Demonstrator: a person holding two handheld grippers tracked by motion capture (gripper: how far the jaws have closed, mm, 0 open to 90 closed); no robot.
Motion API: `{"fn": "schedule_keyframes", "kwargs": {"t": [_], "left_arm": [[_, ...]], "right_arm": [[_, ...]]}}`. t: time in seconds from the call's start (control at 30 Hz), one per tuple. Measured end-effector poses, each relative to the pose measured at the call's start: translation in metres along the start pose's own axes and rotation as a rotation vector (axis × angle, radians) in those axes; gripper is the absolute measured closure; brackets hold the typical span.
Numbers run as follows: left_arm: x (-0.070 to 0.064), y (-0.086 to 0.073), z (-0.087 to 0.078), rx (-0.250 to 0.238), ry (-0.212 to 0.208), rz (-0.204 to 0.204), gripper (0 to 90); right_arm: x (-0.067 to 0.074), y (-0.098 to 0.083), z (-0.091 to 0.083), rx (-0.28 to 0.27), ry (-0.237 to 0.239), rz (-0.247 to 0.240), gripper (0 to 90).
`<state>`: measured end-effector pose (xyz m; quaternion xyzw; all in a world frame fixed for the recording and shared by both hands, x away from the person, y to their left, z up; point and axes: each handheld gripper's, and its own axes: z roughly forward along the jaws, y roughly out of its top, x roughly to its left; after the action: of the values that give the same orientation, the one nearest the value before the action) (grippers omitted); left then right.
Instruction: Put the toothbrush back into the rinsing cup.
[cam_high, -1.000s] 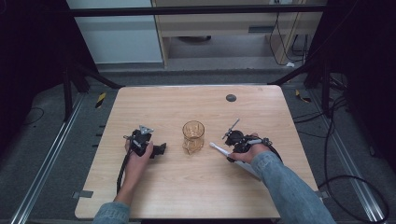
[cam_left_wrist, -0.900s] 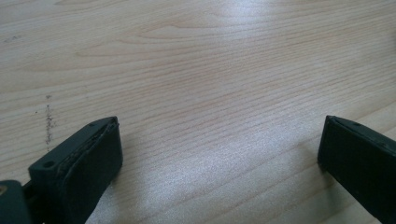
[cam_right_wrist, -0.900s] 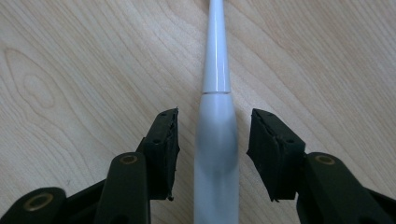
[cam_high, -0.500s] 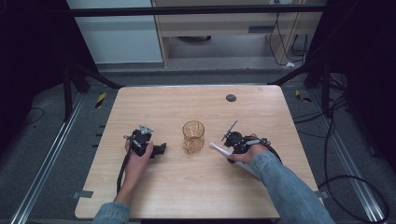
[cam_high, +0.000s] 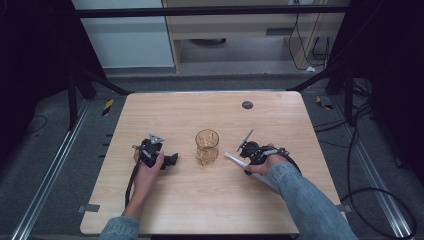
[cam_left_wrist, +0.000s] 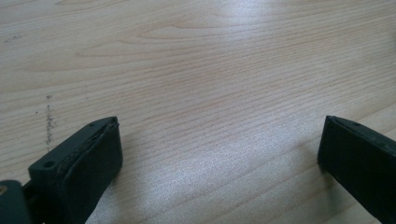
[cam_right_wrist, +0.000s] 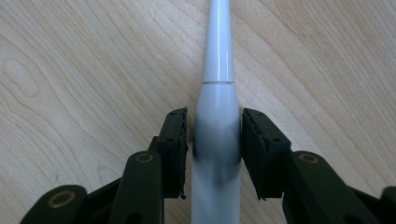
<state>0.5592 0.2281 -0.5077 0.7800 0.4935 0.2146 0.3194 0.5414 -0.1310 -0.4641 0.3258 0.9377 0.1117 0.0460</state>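
Worktop (cam_high: 200, 210): light wood, square, grain visible; small dark round disc (cam_high: 247, 105) near far edge, right of centre; amber glass tumbler (cam_high: 207, 146) upright at centre; white tapered pen-like tool (cam_right_wrist: 217, 116) lying flat on the wood right of the tumbler; faint speckled marks (cam_left_wrist: 48, 122) on the surface at left.
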Motion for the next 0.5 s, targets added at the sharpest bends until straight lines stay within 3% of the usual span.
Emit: {"fn": "schedule_keyframes", "kwargs": {"t": [0.3,0.5], "left_arm": [[0.0000,0.0000,0.0000,0.000,0.000,0.000,0.0],[0.0000,0.0000,0.0000,0.000,0.000,0.000,0.0]], "right_arm": [[-0.0003,0.0001,0.0004,0.005,0.003,0.011,63.1],[0.0002,0.0007,0.0020,0.008,0.005,-0.008,65.9]]}}
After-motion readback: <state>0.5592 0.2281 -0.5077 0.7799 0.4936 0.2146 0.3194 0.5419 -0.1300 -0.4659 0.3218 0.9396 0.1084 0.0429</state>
